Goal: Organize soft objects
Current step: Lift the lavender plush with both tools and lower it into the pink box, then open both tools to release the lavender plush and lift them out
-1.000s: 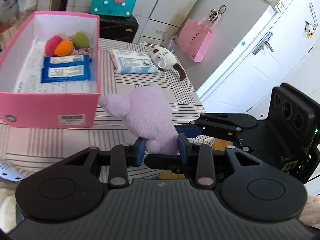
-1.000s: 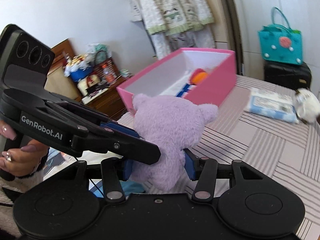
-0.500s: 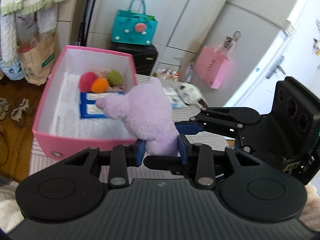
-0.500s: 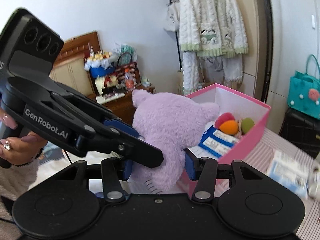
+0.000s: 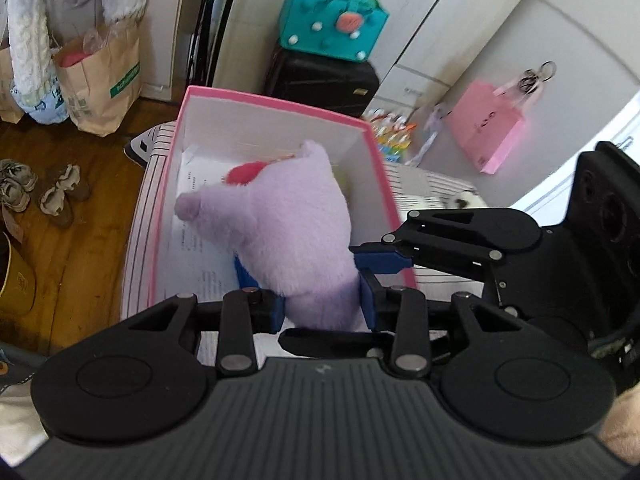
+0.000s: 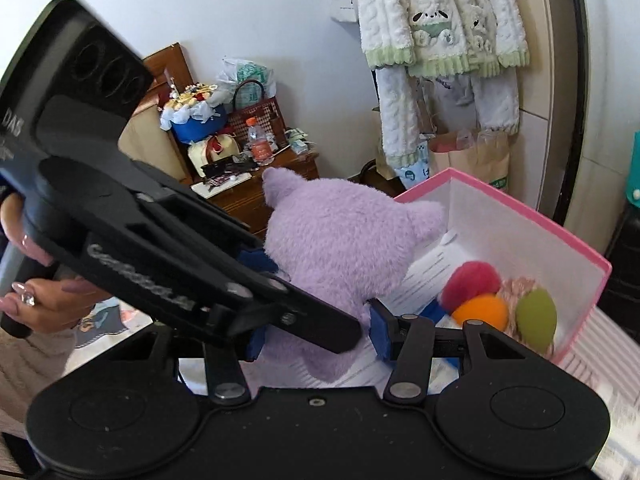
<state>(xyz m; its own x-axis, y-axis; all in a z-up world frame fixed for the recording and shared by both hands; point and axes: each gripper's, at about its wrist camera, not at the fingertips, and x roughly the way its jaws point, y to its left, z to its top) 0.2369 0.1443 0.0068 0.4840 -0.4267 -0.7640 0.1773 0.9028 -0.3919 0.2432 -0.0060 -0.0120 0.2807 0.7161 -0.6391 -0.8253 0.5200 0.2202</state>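
Two grippers, left gripper and right gripper, pinch the purple plush between their jaws above the pink box; we lower it onto bare paper beside the pompoms, then release together.

You hold the fuzzy lilac plush toy tilted over the open pink box, where red, orange and green puffs lie.

Locate the black suitcase: teal bag sits on it, paper bag stands to its left.
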